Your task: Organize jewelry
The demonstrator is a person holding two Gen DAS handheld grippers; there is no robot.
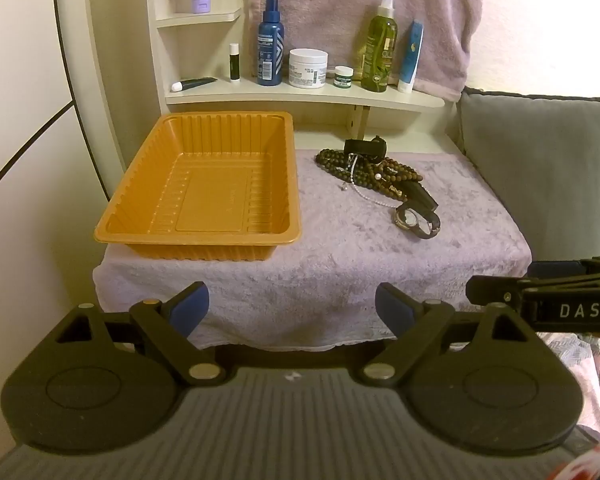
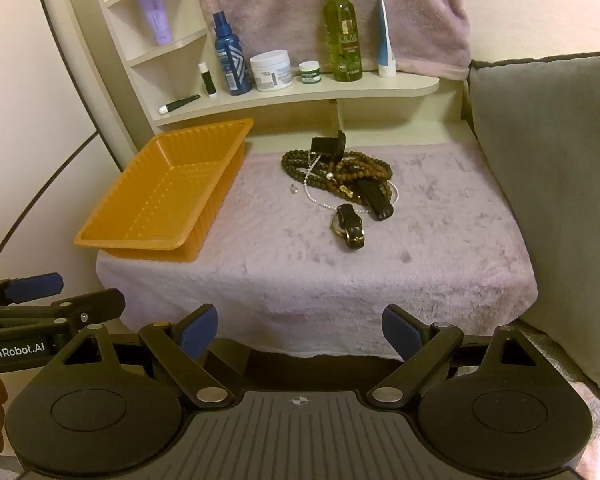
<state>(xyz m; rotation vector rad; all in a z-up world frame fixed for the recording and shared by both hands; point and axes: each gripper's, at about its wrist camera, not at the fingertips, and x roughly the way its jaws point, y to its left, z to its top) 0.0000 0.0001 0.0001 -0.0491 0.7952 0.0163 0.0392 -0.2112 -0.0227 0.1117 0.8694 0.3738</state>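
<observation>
An empty orange plastic tray [image 1: 140, 184] [image 2: 112, 220] sits at the left of a small table covered by a lilac towel [image 1: 340, 264] [image 2: 420, 248]. To its right lies a tangled heap of jewelry: brown bead necklaces [image 1: 340, 162] [image 2: 364, 166], a thin pearl chain [image 1: 366, 194] [image 2: 312, 196], a black strap [image 1: 420, 196] [image 2: 376, 198] and a wristwatch [image 1: 414, 220] [image 2: 350, 226]. My left gripper [image 1: 292, 308] hangs open before the table's front edge. My right gripper [image 2: 300, 330] is open too, beside it, nothing between its fingers.
A cream shelf [image 1: 300, 96] [image 2: 300, 94] behind the table carries bottles, jars and tubes, with a towel hung behind. A grey cushion [image 1: 540, 160] [image 2: 548, 184] stands against the table's right side. A wall is on the left.
</observation>
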